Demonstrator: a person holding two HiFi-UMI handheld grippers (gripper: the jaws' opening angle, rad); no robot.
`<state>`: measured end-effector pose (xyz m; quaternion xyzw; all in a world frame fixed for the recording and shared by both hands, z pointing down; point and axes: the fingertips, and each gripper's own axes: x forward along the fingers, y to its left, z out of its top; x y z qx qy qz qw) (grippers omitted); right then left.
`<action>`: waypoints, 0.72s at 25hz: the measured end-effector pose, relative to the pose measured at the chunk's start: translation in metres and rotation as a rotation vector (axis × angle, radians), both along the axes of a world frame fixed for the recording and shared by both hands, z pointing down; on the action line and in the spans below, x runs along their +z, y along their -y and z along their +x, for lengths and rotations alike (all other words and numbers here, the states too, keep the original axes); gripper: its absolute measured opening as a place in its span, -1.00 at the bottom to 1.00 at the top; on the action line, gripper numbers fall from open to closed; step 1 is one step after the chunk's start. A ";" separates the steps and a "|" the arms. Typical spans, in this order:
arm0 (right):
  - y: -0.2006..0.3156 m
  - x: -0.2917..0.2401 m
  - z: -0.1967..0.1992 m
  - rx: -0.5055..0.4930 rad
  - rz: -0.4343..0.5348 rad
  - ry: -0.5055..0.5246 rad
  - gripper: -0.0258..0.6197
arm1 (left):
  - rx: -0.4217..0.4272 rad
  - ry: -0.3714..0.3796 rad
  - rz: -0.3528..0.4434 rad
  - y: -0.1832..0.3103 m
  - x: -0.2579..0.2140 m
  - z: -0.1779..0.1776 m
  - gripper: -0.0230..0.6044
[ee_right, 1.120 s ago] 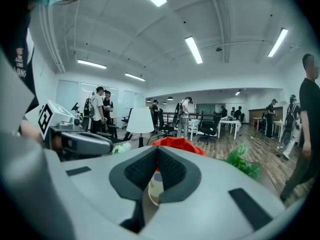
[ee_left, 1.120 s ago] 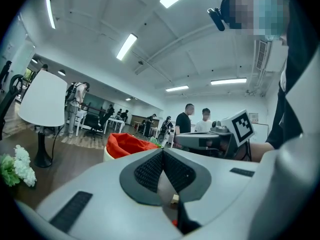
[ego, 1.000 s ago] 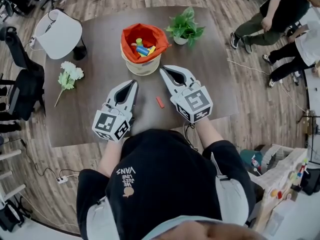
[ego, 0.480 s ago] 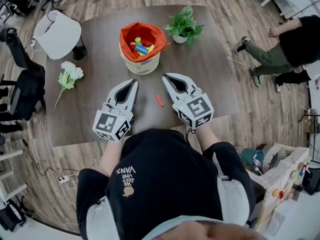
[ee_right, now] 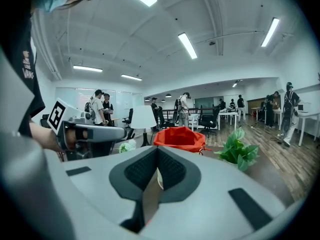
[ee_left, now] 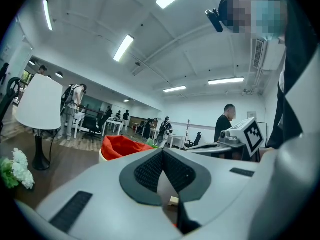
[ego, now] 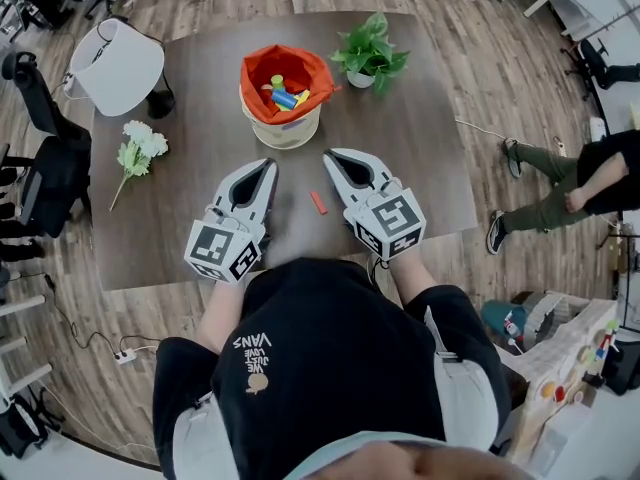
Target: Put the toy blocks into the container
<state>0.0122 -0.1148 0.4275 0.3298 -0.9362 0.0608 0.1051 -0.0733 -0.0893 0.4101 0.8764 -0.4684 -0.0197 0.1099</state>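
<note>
Left gripper (ego: 269, 165) jaws together, empty, right gripper (ego: 329, 156) likewise, red block (ego: 319, 204) seemingly untouched between.

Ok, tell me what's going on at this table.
A person holds the left gripper and the right gripper over the near side of the table, both shut and empty. One red block lies on the table between them. The orange-lined container farther back already holds several blocks.

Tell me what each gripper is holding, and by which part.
Nothing is held. The left gripper and right gripper have shut, empty jaws; the small red toy block lies loose on the brown table between them.
</note>
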 end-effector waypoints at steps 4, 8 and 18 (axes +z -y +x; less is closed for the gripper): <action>0.001 -0.002 0.000 -0.003 0.004 0.003 -0.87 | -0.011 0.000 -0.002 -0.001 0.001 -0.001 -0.89; 0.001 -0.002 0.001 -0.001 0.003 0.002 -0.87 | -0.019 -0.002 -0.006 0.000 0.002 -0.003 -0.89; -0.001 -0.001 0.008 0.020 0.002 -0.001 -0.86 | -0.009 -0.005 -0.009 -0.001 0.003 0.001 -0.89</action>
